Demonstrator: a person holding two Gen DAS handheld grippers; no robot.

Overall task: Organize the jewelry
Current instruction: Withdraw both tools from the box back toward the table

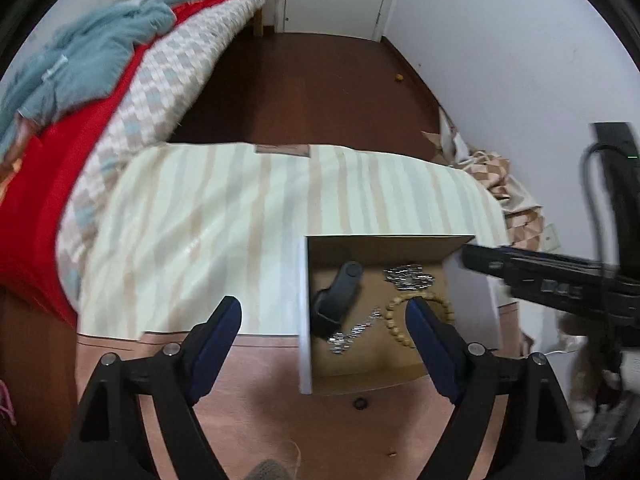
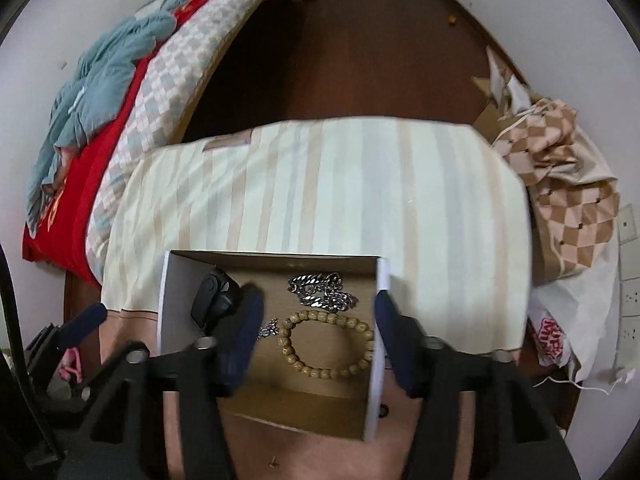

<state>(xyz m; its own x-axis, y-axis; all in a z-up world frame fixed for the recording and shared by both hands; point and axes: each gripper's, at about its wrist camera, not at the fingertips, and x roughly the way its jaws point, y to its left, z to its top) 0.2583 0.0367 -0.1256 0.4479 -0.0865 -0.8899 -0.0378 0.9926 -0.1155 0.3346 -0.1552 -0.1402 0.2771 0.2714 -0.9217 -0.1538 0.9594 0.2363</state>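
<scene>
Wooden bead bracelet (image 2: 329, 344) lies in the open box (image 2: 171, 292) on the striped surface (image 2: 320, 184), near a silver chain (image 2: 322, 292) and a black watch (image 2: 212, 300). Both left gripper (image 1: 324, 336) and right gripper (image 2: 316, 336) hover spread, holding nothing.

We see soft, even indoor light with faint shadows inside the box (image 2: 272, 264). Both views bow strongly toward their dark round corners. The striped cloth (image 2: 460, 208) smears with motion blur at its right edge.
</scene>
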